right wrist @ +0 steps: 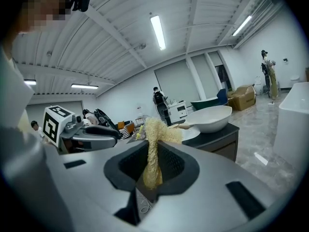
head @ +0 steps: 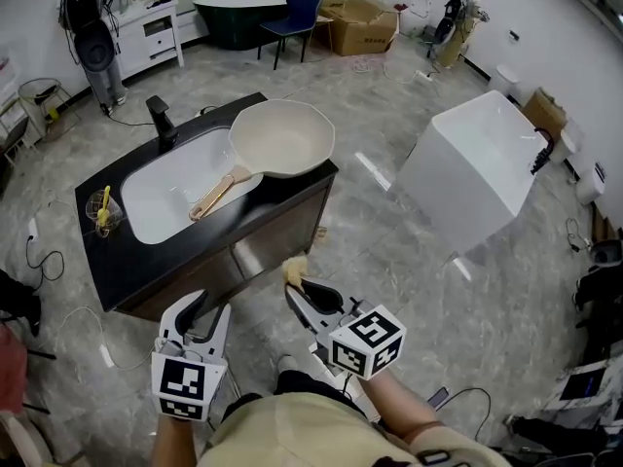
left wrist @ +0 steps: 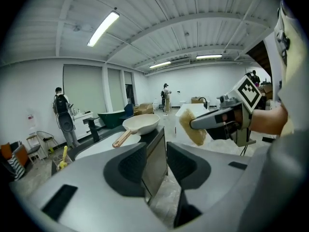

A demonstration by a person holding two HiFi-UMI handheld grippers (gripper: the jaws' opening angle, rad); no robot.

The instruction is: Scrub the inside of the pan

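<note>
Grey marbled floor (head: 409, 290) spreads all round the black worktop (head: 127, 261) ahead of me, with loose cables (head: 46, 254) trailing at its left. Along the far wall I see a white drawer cabinet (head: 156, 32), a dark bathtub (head: 234, 17), a blue chair (head: 297, 17) and cardboard boxes (head: 362, 25). A person with a backpack (head: 90, 32) stands beside the cabinet. A white box-shaped unit (head: 477, 173) sits to my right. Overhead, strip lights (left wrist: 103, 28) glow on a white ribbed ceiling (left wrist: 203, 23).
</note>
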